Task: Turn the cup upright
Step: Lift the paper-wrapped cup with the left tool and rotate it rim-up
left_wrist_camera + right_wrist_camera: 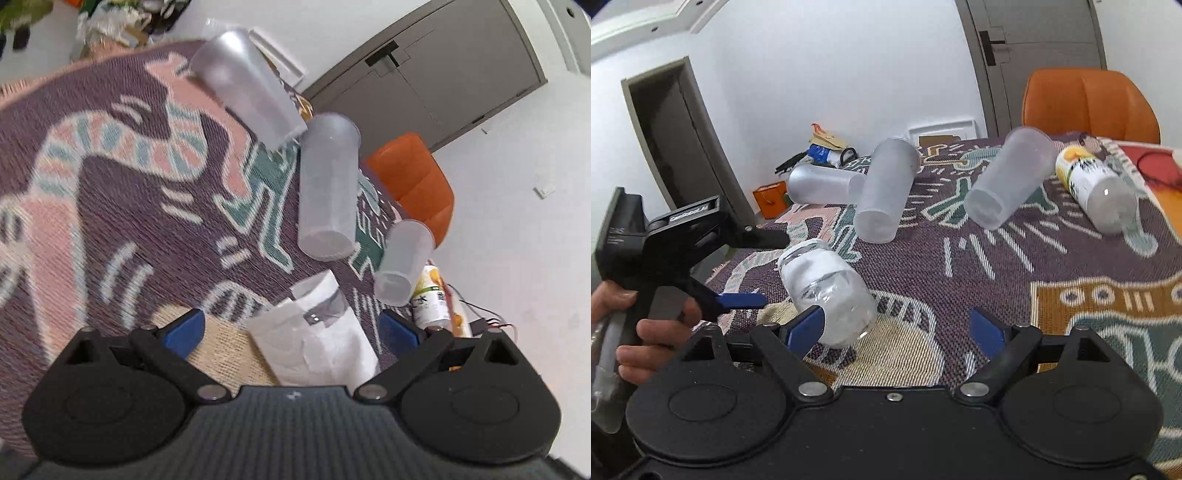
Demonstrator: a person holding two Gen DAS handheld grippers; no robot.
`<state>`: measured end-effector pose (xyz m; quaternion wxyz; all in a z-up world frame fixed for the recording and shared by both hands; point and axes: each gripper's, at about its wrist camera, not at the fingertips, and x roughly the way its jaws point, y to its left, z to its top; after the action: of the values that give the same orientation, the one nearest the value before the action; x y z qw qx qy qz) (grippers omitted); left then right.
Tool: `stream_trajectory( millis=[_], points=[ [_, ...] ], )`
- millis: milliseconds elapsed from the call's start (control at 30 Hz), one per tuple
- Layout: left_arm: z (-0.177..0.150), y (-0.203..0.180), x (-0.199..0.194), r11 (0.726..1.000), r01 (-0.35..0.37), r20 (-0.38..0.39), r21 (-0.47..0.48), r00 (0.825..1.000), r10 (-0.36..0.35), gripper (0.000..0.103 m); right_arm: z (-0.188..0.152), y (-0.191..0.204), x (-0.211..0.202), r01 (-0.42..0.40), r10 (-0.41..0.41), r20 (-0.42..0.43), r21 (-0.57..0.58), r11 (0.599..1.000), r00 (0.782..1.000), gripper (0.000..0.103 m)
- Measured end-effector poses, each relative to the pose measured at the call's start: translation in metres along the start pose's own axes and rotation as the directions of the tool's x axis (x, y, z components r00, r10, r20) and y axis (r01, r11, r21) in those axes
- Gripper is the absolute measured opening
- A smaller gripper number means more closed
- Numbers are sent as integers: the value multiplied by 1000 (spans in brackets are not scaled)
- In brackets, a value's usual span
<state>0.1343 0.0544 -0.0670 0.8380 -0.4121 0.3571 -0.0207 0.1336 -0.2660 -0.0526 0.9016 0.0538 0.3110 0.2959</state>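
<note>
A clear glass jar wrapped in white paper (827, 291) lies on its side on the patterned cloth; in the left wrist view it (317, 332) sits between my open blue fingers. My left gripper (291, 328) is open around it, also seen from the side (753, 269) in the right wrist view. My right gripper (897, 328) is open and empty, its left fingertip beside the jar. Three frosted plastic cups lie on their sides: far (823, 184), middle (886, 192), right (1008, 181).
A yellow-and-white bottle (1097, 184) lies on its side at the right. An orange chair (1086, 103) stands behind the table. Clutter and an orange box (772, 195) are on the floor by the wall. The table edge runs along the left.
</note>
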Motion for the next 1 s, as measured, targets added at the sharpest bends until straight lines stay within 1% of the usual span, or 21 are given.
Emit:
stream_trajectory(
  millis=[233, 333, 500, 700, 800, 833, 900, 933, 1000],
  points=[
    [-4, 9, 14, 994, 50, 10, -98, 999, -50, 98, -8, -8, -2, -27, 27, 7, 44, 999, 1000, 86],
    [-5, 10, 18, 991, 59, 26, -122, 998, -56, 97, -10, -11, -3, -29, 28, 8, 55, 998, 1000, 86],
    [-8, 12, 26, 979, 97, 40, -182, 995, -91, 97, -14, -15, -2, -34, 34, 6, 86, 996, 999, 86],
    [-8, 15, 32, 962, 122, 70, -244, 992, -108, 96, -20, -12, 1, -35, 35, -3, 93, 995, 999, 86],
    [-8, 18, 31, 959, 121, 72, -257, 992, -106, 93, -21, -10, 2, -33, 34, -6, 93, 995, 999, 86],
    [-7, 19, 31, 958, 121, 73, -259, 992, -106, 90, -22, -9, 1, -32, 32, -6, 91, 995, 999, 86],
    [-7, 22, 29, 958, 115, 69, -262, 993, -101, 78, -23, -9, 0, -28, 28, -4, 90, 996, 1000, 86],
    [-6, 25, 29, 957, 108, 59, -268, 994, -96, 66, -23, -8, -1, -25, 26, -2, 91, 996, 1000, 86],
    [-6, 32, 30, 950, 123, 54, -288, 992, -112, 65, -25, -8, -4, -23, 23, -1, 94, 995, 1000, 86]
  ],
)
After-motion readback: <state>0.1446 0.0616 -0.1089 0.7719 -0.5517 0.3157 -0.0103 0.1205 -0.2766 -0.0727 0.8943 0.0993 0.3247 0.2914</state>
